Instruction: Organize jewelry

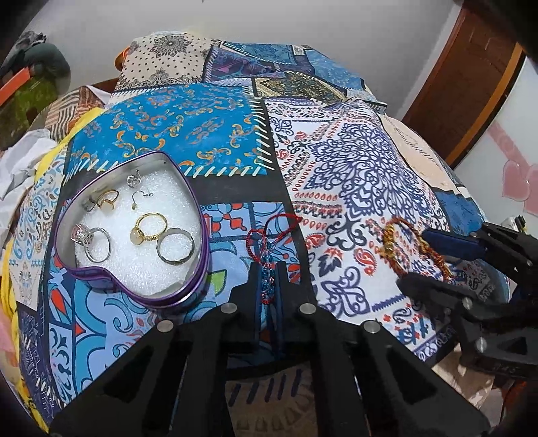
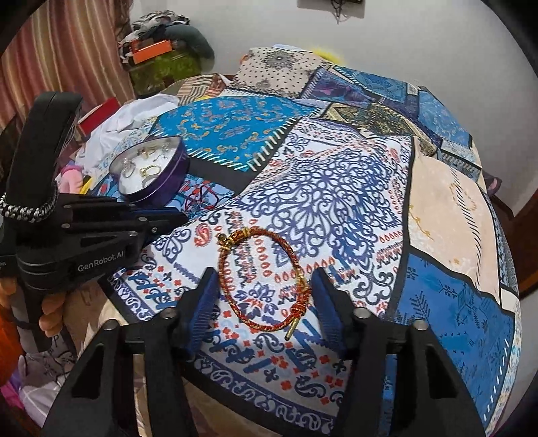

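Left wrist view: patchwork cloth (image 1: 336, 174), white wall (image 1: 302, 20); left gripper (image 1: 269, 269) clamps red cord bracelet (image 1: 265, 235), right gripper (image 2: 265, 295) parted.

Patchwork bedspread (image 2: 336, 188), striped curtain (image 2: 77, 43)

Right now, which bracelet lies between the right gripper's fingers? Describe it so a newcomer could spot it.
On the patchwork cloth, look to the white patch with navy and red paisley print. The red-and-gold braided bracelet lies there as an open loop, between the right gripper's spread jaws. Unlike the thin red cord bracelet by the heart-shaped tin, it is thick, with gold ends.
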The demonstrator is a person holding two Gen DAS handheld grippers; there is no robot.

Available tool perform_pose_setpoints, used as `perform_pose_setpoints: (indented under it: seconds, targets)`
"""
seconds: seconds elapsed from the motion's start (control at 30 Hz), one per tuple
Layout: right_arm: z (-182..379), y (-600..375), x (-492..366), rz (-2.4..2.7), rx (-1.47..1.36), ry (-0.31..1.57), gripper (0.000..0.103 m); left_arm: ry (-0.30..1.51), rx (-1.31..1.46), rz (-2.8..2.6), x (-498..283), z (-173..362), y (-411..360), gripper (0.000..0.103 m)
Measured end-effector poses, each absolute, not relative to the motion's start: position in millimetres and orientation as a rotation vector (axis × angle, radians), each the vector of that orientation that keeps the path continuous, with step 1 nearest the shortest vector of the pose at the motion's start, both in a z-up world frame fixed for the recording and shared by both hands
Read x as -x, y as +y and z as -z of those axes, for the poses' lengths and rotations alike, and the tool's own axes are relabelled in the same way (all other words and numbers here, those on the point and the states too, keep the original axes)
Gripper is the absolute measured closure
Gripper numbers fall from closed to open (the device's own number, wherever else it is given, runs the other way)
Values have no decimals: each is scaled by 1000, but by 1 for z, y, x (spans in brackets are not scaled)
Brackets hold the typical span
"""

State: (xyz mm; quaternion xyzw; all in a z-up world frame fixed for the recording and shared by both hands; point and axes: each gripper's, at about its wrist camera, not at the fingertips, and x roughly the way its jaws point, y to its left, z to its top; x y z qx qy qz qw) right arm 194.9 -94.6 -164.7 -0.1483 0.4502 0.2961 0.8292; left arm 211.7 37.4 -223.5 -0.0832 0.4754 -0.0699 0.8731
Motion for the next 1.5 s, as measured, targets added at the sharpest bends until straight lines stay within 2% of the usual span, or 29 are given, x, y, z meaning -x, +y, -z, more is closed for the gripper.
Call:
perform_pose_setpoints:
  seconds: [0.17, 0.27, 0.53, 1.2, 1.5]
  targets:
    - [165, -91, -193, -647, 301, 959, 87, 974, 173, 150, -206, 214, 36, 98]
    - [165, -89, -191, -644, 301, 957, 93, 957, 170, 155, -201, 205, 36, 98]
    - [155, -89, -187, -637, 269, 954, 95, 887, 155, 160, -185, 173, 37, 98]
    - [74, -63, -170, -656, 197, 757, 95, 690, 143, 116, -145, 95, 71, 98]
    - [69, -25, -176, -718, 179, 738, 95, 665, 178, 64, -146, 87, 110, 98]
